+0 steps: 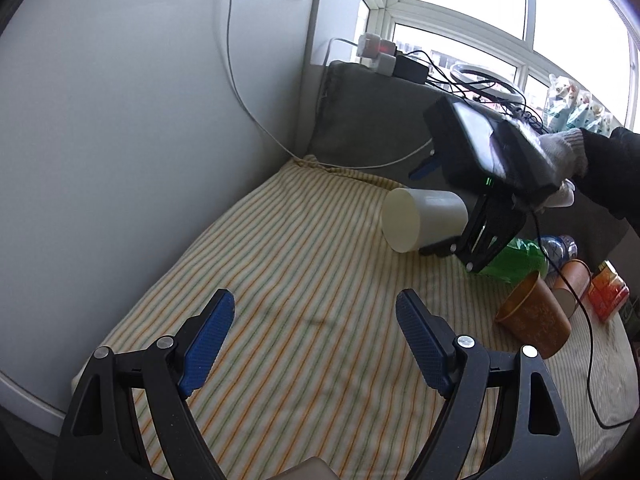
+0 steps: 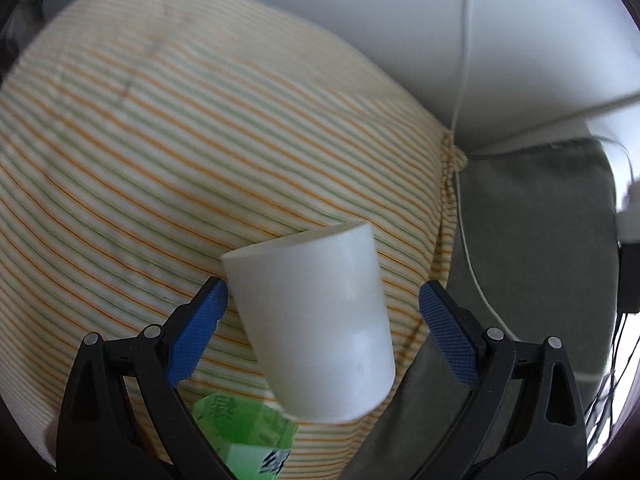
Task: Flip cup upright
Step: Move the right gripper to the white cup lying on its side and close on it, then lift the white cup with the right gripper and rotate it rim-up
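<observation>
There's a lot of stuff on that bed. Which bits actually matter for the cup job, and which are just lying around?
For the job:
white cup
right gripper

Lying about:
brown cup
green packet
water bottle
orange box
left gripper, idle

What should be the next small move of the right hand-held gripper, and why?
Probably close the right hand-held gripper on the white cup. The cup lies on its side on the striped cloth, between the open blue pads; one pad seems to touch it, the other stands apart. It needs a firm hold before turning upright.
</observation>
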{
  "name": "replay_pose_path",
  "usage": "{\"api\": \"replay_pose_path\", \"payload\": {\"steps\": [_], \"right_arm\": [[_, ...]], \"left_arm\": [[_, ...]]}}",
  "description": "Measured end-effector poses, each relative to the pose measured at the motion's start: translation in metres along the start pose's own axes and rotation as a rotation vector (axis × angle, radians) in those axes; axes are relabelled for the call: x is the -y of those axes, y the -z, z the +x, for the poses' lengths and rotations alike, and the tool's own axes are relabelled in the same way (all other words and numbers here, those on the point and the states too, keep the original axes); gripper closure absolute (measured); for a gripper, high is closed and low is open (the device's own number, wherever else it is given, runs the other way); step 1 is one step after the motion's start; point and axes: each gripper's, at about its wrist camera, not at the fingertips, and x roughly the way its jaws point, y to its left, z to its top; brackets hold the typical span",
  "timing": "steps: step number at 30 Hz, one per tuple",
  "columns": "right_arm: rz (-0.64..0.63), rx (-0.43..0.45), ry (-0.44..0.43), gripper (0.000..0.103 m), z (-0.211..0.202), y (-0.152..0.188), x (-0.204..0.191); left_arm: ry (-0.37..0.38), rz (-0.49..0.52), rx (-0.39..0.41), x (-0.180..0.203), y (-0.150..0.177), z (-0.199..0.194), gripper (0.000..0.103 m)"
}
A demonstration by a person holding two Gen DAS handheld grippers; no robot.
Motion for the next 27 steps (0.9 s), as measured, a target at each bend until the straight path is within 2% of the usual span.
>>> {"api": "replay_pose_path", "payload": {"steps": [1, 2, 4, 8, 14, 22, 27], "right_arm": [[-0.017, -0.010, 0.007, 0.007, 0.004, 0.000, -0.001], [-0.029, -0.018, 0.013, 0.015, 0.008, 0.000, -0.003], [-0.028, -0.028, 0.014, 0.024, 0.013, -0.001, -0.002], [0.003, -0.022, 0.020, 0.024, 0.011, 0.000, 0.000], [0.118, 0.018, 0.020, 0.025, -0.007, -0.003, 0.014], [0.270, 0.122, 0.009, 0.026, -0.061, -0.003, 0.027], [0.333, 0.186, 0.018, 0.026, -0.104, 0.002, 0.017]], "left_arm": [[-0.001, -0.002, 0.000, -0.001, 0.000, 0.000, 0.020], [-0.003, -0.003, 0.000, -0.002, 0.000, 0.000, 0.020], [-0.003, -0.004, -0.004, -0.002, 0.000, 0.001, 0.020], [0.002, -0.006, -0.006, -0.001, 0.001, -0.001, 0.020], [0.000, -0.003, 0.017, 0.000, 0.002, -0.011, 0.020], [0.021, 0.022, 0.059, 0.009, 0.001, -0.031, 0.020], [0.043, 0.042, 0.086, 0.018, 0.003, -0.047, 0.020]]}}
